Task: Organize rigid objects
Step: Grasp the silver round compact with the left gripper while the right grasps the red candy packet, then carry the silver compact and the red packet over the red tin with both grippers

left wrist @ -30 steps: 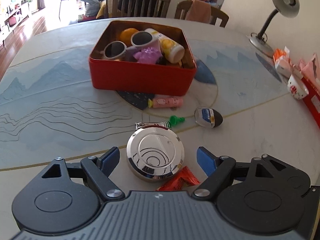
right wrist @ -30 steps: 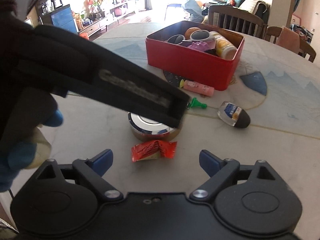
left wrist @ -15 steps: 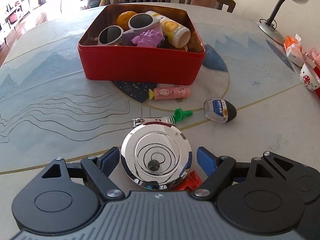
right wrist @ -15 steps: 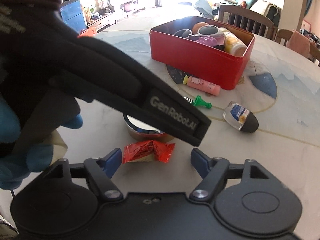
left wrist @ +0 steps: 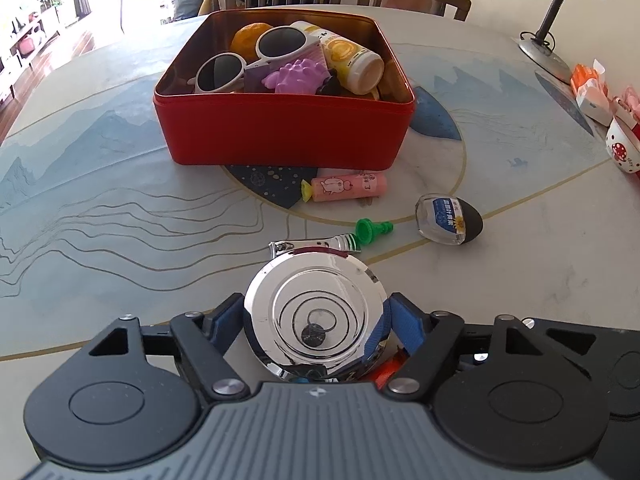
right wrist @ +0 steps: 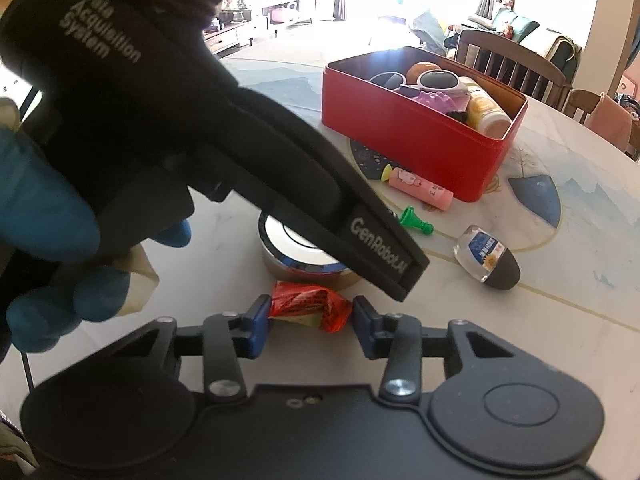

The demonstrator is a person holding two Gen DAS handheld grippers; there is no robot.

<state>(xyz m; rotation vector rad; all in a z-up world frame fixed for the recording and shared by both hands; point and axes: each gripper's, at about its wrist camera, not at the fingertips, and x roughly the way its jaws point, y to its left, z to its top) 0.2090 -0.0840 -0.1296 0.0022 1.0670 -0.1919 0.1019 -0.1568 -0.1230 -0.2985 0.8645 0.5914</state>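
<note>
At lower centre of the left wrist view, the left gripper (left wrist: 316, 320) pinches the round chrome metal case (left wrist: 316, 316) between both blue pads. Lower centre of the right wrist view, the right gripper (right wrist: 306, 320) brackets the crumpled red foil wrapper (right wrist: 310, 306), pads touching its ends. Farther up, the red rectangular tin (left wrist: 286, 136) holds white sunglasses (left wrist: 256, 56)

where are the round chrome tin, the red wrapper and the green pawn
chrome tin (left wrist: 316, 316), left wrist view, middle of its mirrored lid
red wrapper (right wrist: 308, 306), right wrist view, middle of the crinkled packet
green pawn (left wrist: 373, 229), left wrist view, on its stem beside the flared base
</note>
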